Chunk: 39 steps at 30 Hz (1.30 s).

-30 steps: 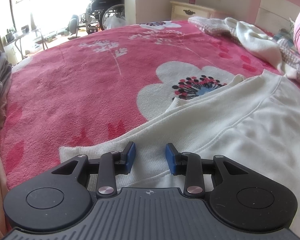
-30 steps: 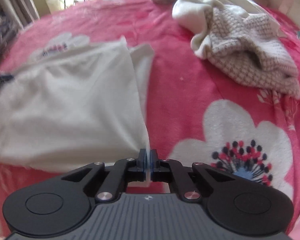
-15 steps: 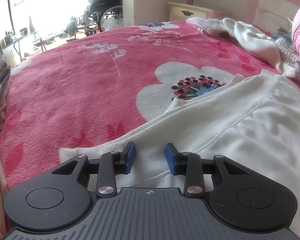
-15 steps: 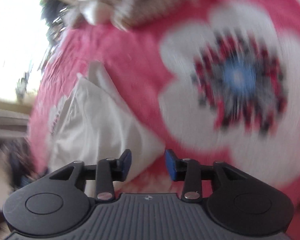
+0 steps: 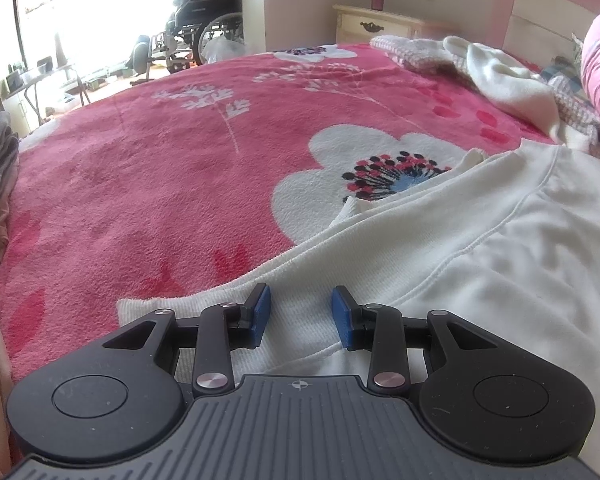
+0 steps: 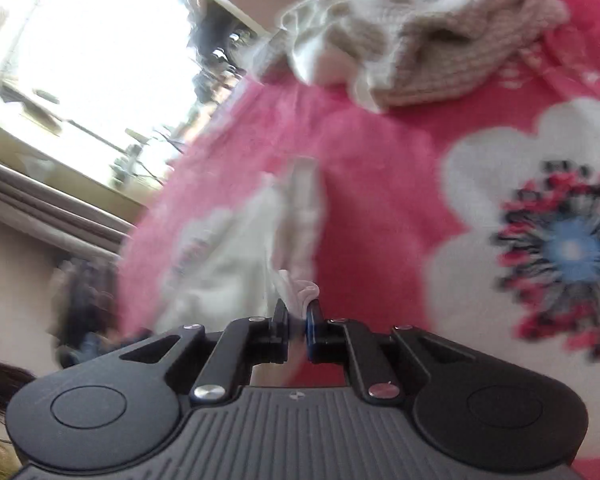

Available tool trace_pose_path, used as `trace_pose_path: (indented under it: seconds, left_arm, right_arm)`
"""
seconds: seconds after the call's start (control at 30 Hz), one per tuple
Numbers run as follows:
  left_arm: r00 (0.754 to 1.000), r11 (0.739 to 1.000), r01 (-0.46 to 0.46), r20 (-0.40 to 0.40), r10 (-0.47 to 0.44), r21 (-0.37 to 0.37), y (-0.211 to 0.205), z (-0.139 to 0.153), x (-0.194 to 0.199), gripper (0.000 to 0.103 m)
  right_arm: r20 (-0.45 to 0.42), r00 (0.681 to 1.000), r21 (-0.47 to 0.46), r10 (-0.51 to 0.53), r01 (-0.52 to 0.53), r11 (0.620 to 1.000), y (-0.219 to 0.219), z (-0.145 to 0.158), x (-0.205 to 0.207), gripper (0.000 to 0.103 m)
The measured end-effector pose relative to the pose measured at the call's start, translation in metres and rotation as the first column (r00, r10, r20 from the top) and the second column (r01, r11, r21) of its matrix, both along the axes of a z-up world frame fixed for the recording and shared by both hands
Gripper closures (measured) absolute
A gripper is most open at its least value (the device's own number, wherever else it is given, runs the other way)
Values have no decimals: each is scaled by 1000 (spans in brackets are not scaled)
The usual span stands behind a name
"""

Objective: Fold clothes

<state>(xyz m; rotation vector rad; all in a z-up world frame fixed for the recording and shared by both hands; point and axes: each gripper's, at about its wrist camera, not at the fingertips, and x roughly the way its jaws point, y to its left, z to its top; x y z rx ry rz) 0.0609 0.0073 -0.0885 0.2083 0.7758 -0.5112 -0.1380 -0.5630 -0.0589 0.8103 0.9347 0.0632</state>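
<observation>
Right gripper (image 6: 298, 330) now closes its jaws on a bunched fold of the cream-white ribbed-hem sweatshirt (image 6: 236, 264); a second ago it was pinched shut on the garment's edge, half a second ago it stood apart over the blanket, and the view has rolled hard since. That reads as a regrasp: one hold let go, a new one taken on the edge, likely to start the next fold. Left gripper (image 5: 300, 314) has not stirred across the three moments, its blue pads (image 5: 262, 308) part-way apart and resting over the ribbed hem with nothing pinched, so that corner is merely pinned or waiting. The sweatshirt (image 5: 479, 272) lies flat on the near right of the pink fleece flowered blanket (image 5: 160, 184). Farther off, a crumpled beige knit sweater (image 6: 439, 44) and other pale clothes wait unfolded.
</observation>
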Motion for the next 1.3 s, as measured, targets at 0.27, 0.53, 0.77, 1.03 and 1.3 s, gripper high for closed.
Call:
trace_pose_path:
  seconds: [0.27, 0.53, 0.77, 1.03, 1.3]
  left_arm:
    - [1000, 1000, 9, 0, -9, 0, 0, 0, 1, 68]
    - [1000, 1000, 9, 8, -10, 1, 0, -1, 1, 68]
    - [1000, 1000, 11, 13, -11, 10, -1, -1, 1, 68]
    - [1000, 1000, 26, 13, -26, 7, 0, 0, 2, 67]
    - [997, 998, 63, 44, -64, 20, 1, 35, -14, 60]
  right_arm:
    - [-132, 991, -110, 0, -14, 994, -14, -31, 3, 71]
    - [-54, 956, -452, 287, -279, 847, 46, 31, 7, 68]
    - [-160, 430, -640, 889, -730, 239, 209, 10, 14, 74]
    - [-502, 477, -640, 721, -766, 61, 119, -10, 3, 74]
    - [-368, 447, -695, 815, -714, 78, 159, 29, 6, 74]
